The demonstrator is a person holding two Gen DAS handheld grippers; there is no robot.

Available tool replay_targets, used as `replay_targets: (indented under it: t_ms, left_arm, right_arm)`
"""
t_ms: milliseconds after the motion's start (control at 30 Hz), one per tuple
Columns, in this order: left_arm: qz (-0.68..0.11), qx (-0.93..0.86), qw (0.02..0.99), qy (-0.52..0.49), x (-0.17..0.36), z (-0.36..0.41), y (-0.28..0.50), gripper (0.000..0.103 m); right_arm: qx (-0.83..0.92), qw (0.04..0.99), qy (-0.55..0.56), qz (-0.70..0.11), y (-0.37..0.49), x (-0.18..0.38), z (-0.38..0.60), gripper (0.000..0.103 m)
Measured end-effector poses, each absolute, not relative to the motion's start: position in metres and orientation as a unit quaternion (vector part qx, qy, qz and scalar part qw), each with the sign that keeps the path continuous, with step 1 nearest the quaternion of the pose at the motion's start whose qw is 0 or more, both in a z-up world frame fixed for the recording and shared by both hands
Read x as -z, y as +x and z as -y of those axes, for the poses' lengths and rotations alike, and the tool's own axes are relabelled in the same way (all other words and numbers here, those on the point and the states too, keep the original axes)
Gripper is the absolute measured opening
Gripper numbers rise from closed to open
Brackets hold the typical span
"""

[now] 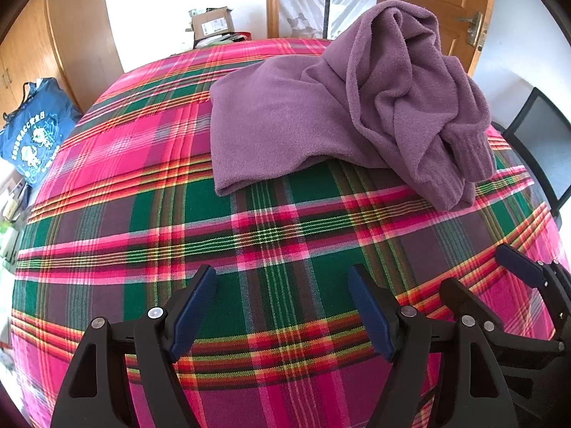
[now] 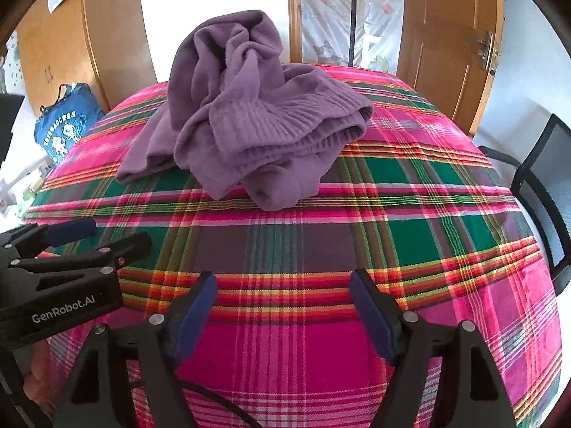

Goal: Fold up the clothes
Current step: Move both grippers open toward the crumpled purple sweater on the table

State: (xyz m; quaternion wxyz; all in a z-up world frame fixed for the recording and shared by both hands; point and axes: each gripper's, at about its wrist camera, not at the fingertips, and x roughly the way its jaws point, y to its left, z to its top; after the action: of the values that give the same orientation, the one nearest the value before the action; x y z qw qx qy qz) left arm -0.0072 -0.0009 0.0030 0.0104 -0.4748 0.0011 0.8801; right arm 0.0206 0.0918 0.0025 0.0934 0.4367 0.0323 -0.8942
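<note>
Purple fleece garment [image 1: 321, 107] lies in a loose heap on the plaid tablecloth [image 1: 249, 242], well ahead of both sets of fingers and touched by neither. Seen from the left gripper [image 1: 282, 278], the heap sits ahead and off to the right of its tips: a flat panel on the left, bunched folds and a ribbed cuff on the right. From the right gripper [image 2: 283, 281], the pile sits ahead and slightly left, ribbed hem facing the tips. Both grippers are spread wide, nothing between the blue pads [image 1: 194, 306], only bare cloth. Grippers side by side, near each other, each showing at the edge of the other's view. Beyond the table: wooden door [image 2: 446, 35], blue bag [image 1: 32, 128], black chair [image 2: 542, 185].
</note>
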Motion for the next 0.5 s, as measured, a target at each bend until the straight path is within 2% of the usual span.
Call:
replay_targets:
  t_ms: [500]
  left_arm:
    - [0.001,-0.875,0.017,-0.484,-0.0039,0.0017,-0.0178,0.078]
  right_arm:
    - [0.893,0.106,0.436,-0.044,0.0224,-0.0029,-0.0911,0.079]
